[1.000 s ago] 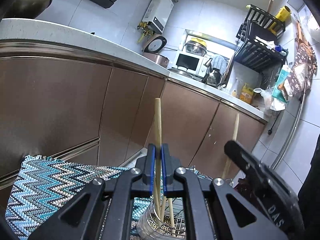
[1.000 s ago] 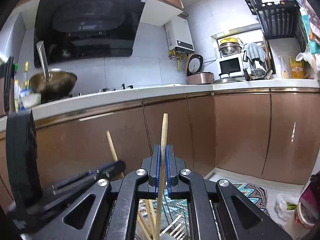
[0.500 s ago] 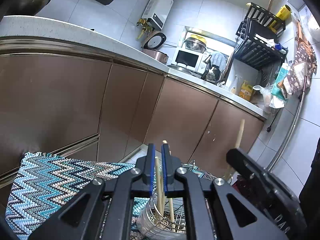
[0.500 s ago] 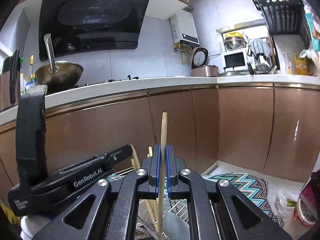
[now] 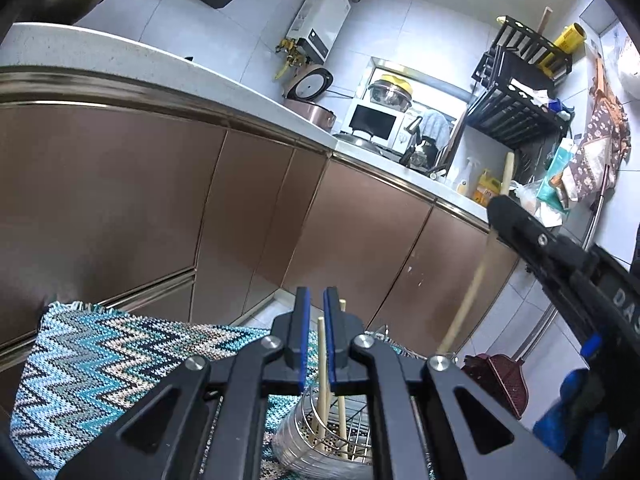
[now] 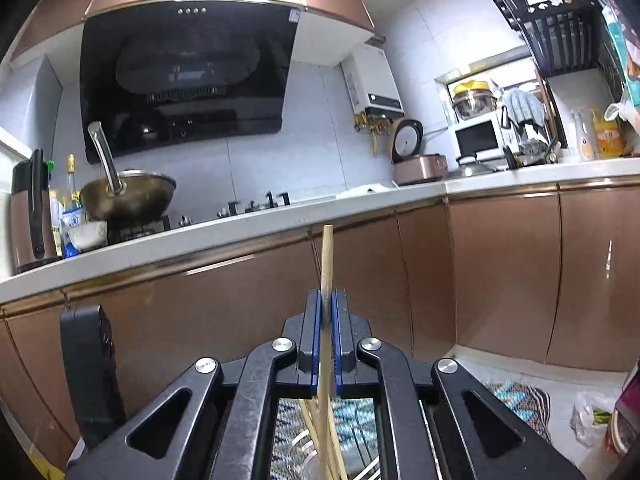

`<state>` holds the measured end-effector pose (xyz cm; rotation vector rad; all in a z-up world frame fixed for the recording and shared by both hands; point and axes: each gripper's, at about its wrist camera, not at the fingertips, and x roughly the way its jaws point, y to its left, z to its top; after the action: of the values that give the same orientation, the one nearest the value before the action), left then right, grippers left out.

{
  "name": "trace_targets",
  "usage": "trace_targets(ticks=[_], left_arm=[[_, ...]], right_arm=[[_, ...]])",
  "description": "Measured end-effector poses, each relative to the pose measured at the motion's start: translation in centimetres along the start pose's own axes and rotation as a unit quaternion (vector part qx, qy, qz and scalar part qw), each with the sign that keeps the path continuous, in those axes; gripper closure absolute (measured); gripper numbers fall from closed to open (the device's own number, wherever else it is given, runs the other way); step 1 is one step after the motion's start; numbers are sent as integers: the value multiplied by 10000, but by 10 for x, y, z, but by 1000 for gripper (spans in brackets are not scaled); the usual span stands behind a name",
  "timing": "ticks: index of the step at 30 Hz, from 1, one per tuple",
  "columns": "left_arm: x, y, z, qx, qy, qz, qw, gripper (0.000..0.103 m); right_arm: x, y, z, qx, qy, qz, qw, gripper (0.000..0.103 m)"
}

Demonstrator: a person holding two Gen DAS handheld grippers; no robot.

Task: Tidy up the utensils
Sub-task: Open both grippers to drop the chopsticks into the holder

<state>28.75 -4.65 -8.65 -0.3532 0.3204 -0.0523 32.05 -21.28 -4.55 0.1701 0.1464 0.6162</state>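
The left tool (image 5: pixel 316 334), black with blue pads, has its jaws almost pressed together with only a slim gap, and nothing is pinched in it. Seen through that gap, pale wooden chopsticks (image 5: pixel 321 364) stand upright in a round perforated metal utensil holder (image 5: pixel 304 444) directly below the tool. The holder sits beside a wire dish rack (image 5: pixel 356 436) on a blue, black and cream zigzag-patterned woven mat (image 5: pixel 100 360).

The right tool (image 6: pixel 328 320), of the same black and blue make, is pressed tight on a single pale wooden chopstick (image 6: pixel 327 256). The stick stands nearly upright, its top end rising above the pads and its lower part running down between the tool's arms. In the left wrist view this tool (image 5: pixel 560 264) appears at the right edge, raised above the holder, with the gripped stick (image 5: pixel 468 304) slanting down toward the holder's rim. More chopsticks (image 6: pixel 316 436) show below the right tool, over the wire rack.

Beyond both tools runs a row of brown glossy cabinet doors (image 6: pixel 500 280) under a pale stone table (image 6: pixel 240 232). On the table stand a metal wok (image 6: pixel 128 196), a copper-coloured rice cooker (image 6: pixel 420 166) and a white microwave (image 6: pixel 476 138). A black range hood (image 6: pixel 184 76) hangs on the tiled wall above.
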Motion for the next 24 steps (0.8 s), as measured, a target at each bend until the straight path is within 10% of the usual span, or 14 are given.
trace_targets(ticks=[20,24], left_arm=[[-30,5,-7,139,66,264,9995,87],[-43,3,-9,221,100,386,9990,77]], right_arm=[[-5,9,-49,-670,426,-547,9953,97],[-17,11,-44,-630,460,-547,9955,74]])
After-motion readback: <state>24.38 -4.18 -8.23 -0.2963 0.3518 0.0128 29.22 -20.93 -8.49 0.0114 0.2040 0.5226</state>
